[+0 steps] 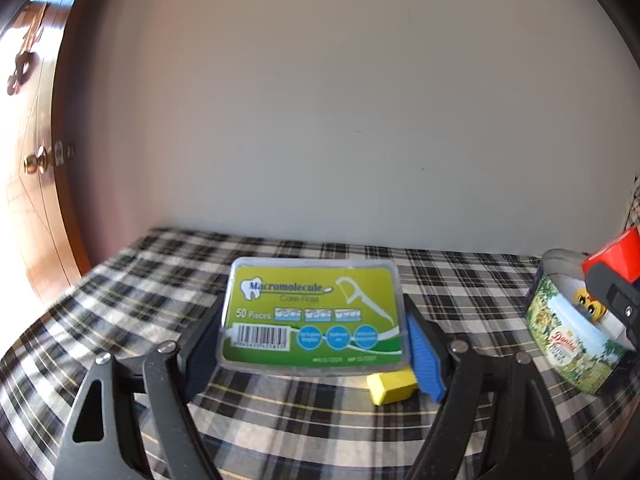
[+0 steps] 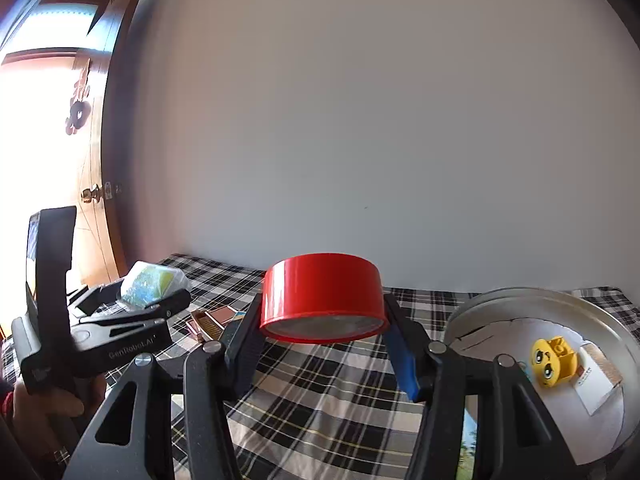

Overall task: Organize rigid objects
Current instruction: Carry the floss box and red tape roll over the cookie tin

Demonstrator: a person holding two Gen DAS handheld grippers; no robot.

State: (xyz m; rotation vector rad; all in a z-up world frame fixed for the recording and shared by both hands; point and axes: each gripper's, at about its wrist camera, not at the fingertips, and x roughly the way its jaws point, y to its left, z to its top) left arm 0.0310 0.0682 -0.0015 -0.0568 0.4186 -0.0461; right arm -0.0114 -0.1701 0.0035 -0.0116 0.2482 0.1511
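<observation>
My left gripper (image 1: 314, 334) is shut on a clear floss-pick box with a green label (image 1: 312, 304), held off the checked cloth with the label facing the camera. From the right wrist view the left gripper (image 2: 132, 312) and that box (image 2: 150, 282) sit at the left, in a person's hand. My right gripper (image 2: 323, 314) is shut on a red tape roll (image 2: 322, 300), held flat above the cloth, left of an open round tin (image 2: 600, 308). Inside the tin lie a yellow emoji toy (image 2: 550, 362) and a white card. The left wrist view shows the tin (image 1: 560, 340) at the right.
A small yellow block (image 1: 390, 388) lies on the cloth under the floss box, by the blue finger pad. Flat brown boxes (image 2: 212, 320) lie on the cloth between the two grippers. A plain wall rises behind the table and a wooden door (image 1: 36, 160) stands at the left.
</observation>
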